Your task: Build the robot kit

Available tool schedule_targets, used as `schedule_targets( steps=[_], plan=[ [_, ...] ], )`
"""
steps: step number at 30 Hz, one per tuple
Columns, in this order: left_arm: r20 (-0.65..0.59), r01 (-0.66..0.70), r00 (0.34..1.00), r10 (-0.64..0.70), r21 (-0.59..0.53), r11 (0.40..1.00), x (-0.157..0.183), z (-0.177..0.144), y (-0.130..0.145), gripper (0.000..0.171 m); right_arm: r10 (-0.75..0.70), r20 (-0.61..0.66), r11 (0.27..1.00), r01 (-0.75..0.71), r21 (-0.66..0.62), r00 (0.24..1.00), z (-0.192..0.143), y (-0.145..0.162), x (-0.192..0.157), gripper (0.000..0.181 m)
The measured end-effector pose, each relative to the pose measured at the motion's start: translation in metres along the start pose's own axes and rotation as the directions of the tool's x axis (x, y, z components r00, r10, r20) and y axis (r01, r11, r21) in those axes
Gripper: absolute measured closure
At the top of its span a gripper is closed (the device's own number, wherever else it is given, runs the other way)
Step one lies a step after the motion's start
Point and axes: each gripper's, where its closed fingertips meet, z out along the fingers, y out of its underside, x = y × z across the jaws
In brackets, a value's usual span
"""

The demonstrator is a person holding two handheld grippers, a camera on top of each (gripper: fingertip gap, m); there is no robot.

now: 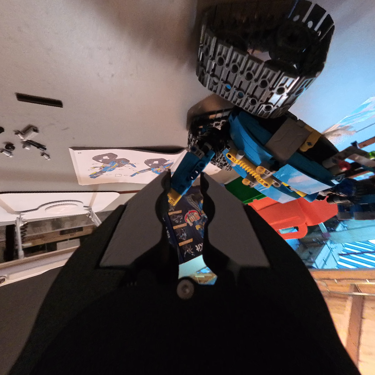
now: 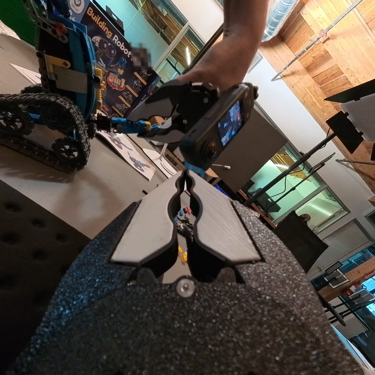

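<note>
Left wrist view: left gripper (image 1: 184,178) with fingers either side of blue-and-yellow beam arm (image 1: 186,174) jutting from tracked brick-built robot model (image 1: 274,142); contact not clear here. Right wrist view shows that gripper (image 2: 151,129) pinching arm's yellow tip (image 2: 146,126), likely to steady or pose it. Model (image 2: 60,101) stands on grey tabletop (image 2: 91,194), printed box (image 2: 121,81) behind, open instruction booklet (image 2: 132,154) just beside tracks. Right gripper (image 2: 186,176) tips nearly together, empty, hovering above loose small bricks (image 2: 182,221), well apart from model.
</note>
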Motion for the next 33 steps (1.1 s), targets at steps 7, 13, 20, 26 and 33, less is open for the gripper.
schedule_targets(
  steps=[7,13,20,26,33],
  plan=[
    [0.12,-0.028,0.993,0.018,0.077,0.997,0.0,-0.006,-0.004,0.143,-0.001,0.001,1.0,0.001,0.002,1.0,0.0,0.0,0.0,0.181],
    [0.115,0.055,0.991,-0.073,0.153,0.987,-0.008,-0.005,-0.006,0.139,-0.021,0.016,1.0,0.021,0.005,1.0,0.0,0.0,-0.003,0.181],
    [0.07,0.287,0.917,-0.392,0.565,0.774,-0.021,-0.054,-0.026,0.121,-0.038,0.026,0.999,0.038,-0.003,0.999,0.0,0.002,-0.006,0.181],
    [-0.261,0.628,0.464,-0.847,0.771,0.106,-0.029,-0.07,0.005,0.109,-0.041,0.013,0.999,0.041,0.001,0.999,0.0,0.002,-0.005,0.181],
    [-0.507,0.812,0.273,-0.818,0.577,-0.086,-0.01,-0.006,0.001,0.122,-0.078,0.026,0.997,0.078,-0.012,0.997,0.001,0.004,-0.011,0.181]
  ],
)
